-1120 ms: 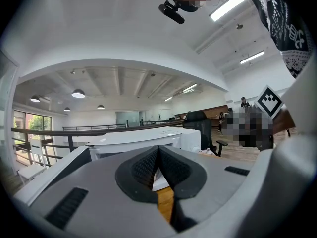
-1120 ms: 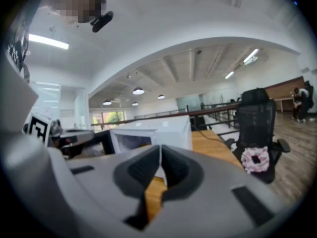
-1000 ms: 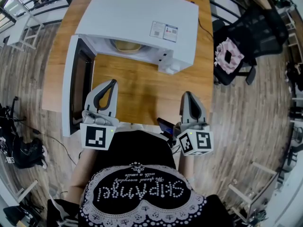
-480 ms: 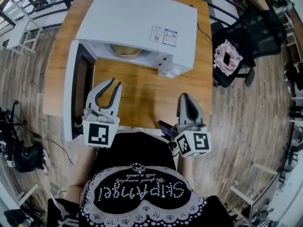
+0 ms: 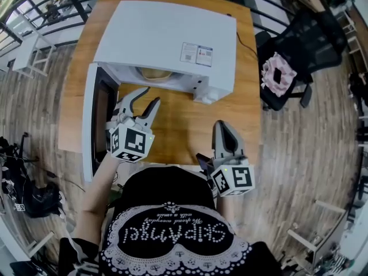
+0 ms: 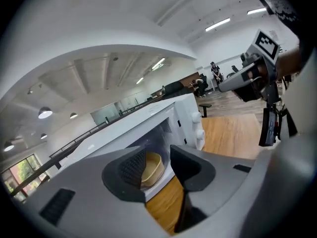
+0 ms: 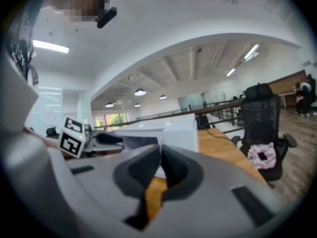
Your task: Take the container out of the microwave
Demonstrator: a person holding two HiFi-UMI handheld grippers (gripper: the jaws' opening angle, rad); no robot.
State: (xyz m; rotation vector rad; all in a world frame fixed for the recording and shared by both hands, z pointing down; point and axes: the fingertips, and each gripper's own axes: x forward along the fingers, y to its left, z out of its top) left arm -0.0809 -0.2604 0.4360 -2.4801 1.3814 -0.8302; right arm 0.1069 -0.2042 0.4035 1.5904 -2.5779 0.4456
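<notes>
Left claw (image 5: pixel 148 96): jaws have just been opening, now wide, nothing between them, pointed at the open microwave (image 5: pixel 167 39). Tan container (image 5: pixel 154 73) sits inside the cavity. Right claw (image 5: pixel 222 125): jaws together, empty, over the wooden surface (image 5: pixel 178 119).

So the left tool (image 5: pixel 152 95) is mid-left in the head view, angled toward the upper right. Its jaws have just been opening and now stand wide apart, with nothing between them. The left forearm (image 5: pixel 96 186) stretches out behind it. The right tool (image 5: pixel 222 125) sits lower right near the torso, jaws pressed together and empty. The right arm looks mostly hidden.
</notes>
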